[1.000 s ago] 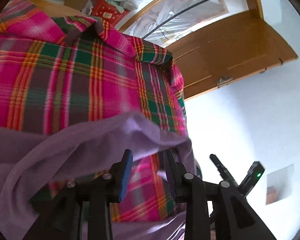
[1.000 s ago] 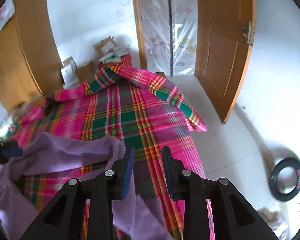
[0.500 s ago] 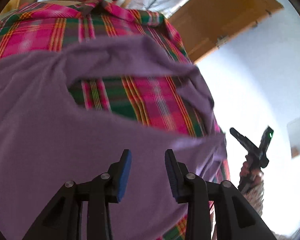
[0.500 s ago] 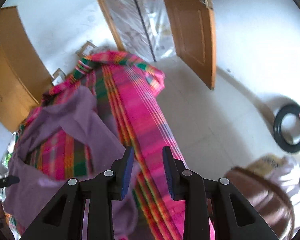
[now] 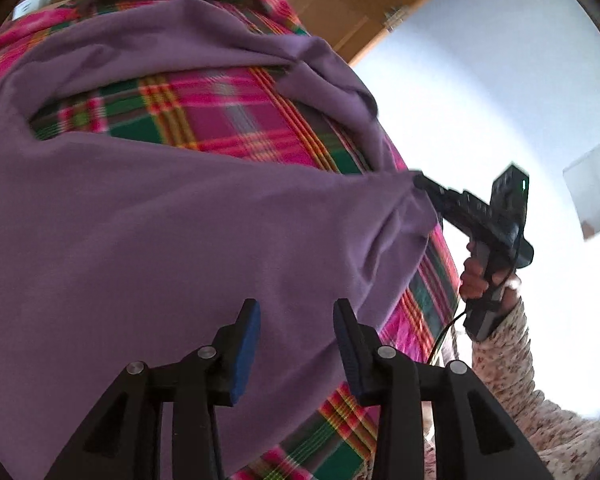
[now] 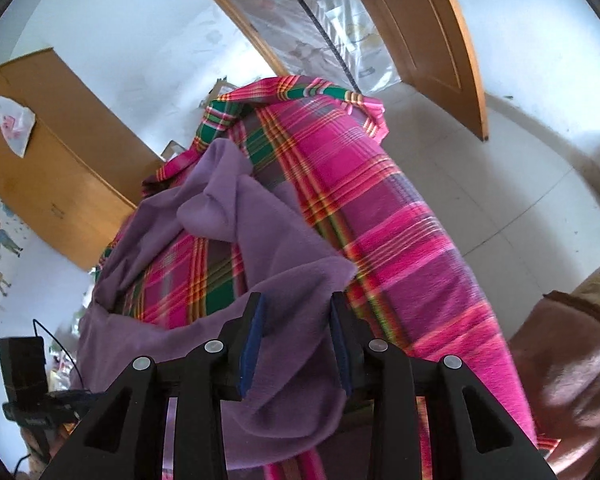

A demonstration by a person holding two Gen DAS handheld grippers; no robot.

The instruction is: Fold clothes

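Your soft purple knit garment (image 5: 188, 240) lies spread and rumpled across the pink-and-green plaid bedcover (image 6: 380, 208), its long axis running between your two tools. In the left wrist view your right gripper (image 5: 422, 182) appears clenched on the garment's far corner, the cloth puckering at its tip; its own view shows the fingers apart with cloth between them, so grip is unconfirmed. Your left gripper (image 5: 296, 312) hangs released just over the near hem. Compared with a second ago, the garment has been drawn out flatter and covers far more bedcover.
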